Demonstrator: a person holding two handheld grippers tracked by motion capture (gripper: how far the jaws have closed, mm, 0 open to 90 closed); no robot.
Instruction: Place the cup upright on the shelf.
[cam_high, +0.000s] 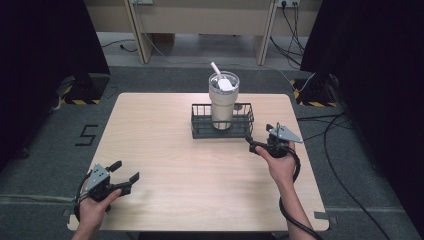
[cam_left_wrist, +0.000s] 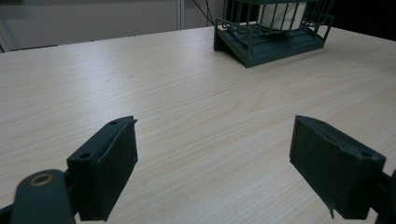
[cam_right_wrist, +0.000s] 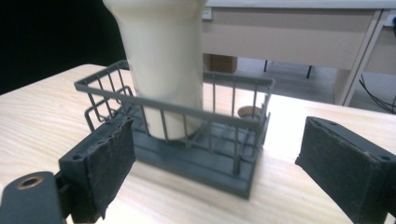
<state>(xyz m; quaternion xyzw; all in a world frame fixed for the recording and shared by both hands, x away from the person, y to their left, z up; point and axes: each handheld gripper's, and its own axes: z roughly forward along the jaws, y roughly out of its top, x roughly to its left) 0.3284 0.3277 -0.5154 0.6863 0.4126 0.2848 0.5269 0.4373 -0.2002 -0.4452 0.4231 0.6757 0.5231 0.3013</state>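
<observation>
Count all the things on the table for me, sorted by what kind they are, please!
Cream cup with a lid and straw: 1
Dark wire basket, with the cup standing in it: 1
Grippers, held in the person's hands: 2, the left gripper and the right gripper, both with fingers open
Total: 4

Wooden table (cam_high: 165, 150), desks behind (cam_high: 200, 20)

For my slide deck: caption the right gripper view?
Open right claw faces a cream cup standing in a grey wire basket.
</observation>
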